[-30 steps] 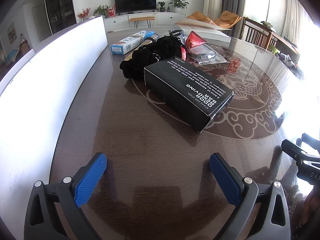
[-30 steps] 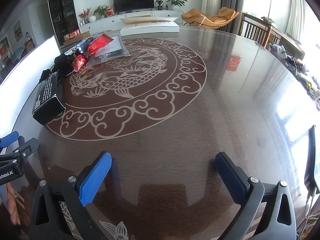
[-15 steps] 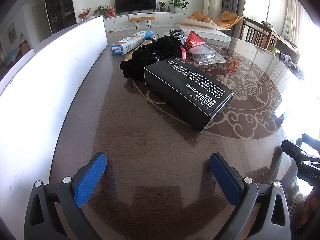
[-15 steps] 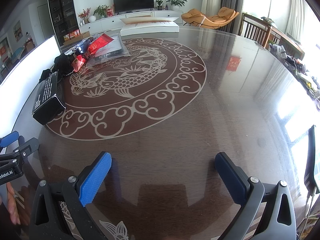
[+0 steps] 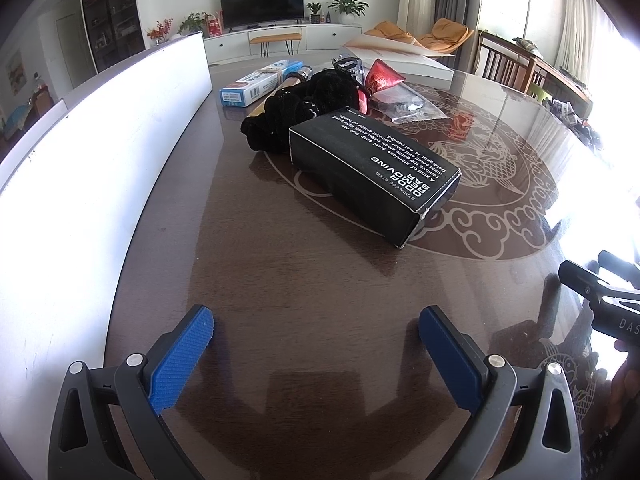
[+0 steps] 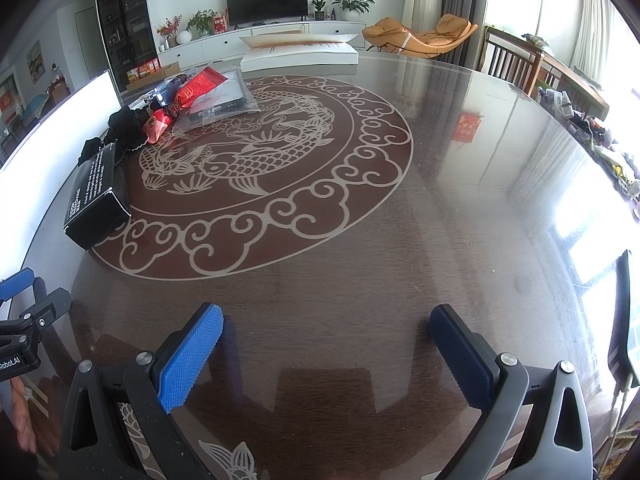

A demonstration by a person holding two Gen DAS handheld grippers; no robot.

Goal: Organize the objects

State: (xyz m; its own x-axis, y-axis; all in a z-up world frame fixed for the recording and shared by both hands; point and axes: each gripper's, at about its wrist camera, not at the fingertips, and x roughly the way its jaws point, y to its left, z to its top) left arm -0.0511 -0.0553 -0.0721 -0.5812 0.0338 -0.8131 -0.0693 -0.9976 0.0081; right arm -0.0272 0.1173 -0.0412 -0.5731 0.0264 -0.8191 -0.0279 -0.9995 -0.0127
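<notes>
My biggest worry is the black box (image 5: 372,172): it lies at a slant across the middle of the left wrist view, its long side broader than I would like, and if my left gripper (image 5: 316,344) closes across the wrong axis the pads may slip off a corner and shove it over the glossy surface (image 5: 280,280) instead of lifting it. Its near end flap looks slightly sprung, so a pinch there could crush or open it. Just behind it, touching or nearly so, sits a black fabric bundle (image 5: 304,108) — a careless reach could snag that and drag the red packet (image 5: 382,78) and the clear plastic bag (image 5: 408,106) along. The blue and white carton (image 5: 260,84) lies further back, upper centre of the frame, beside the white board (image 5: 100,152) that runs up the left edge, which leaves little room to swing on that side. Both my jaws stand wide open and hold nothing. The box is well ahead of the left jaws, above and a little right of the gap between them. From my right gripper (image 6: 326,350) the same box (image 6: 96,196) sits far off at the left edge of the frame, with only bare surface between those jaws — so the left one looks the better placed.
</notes>
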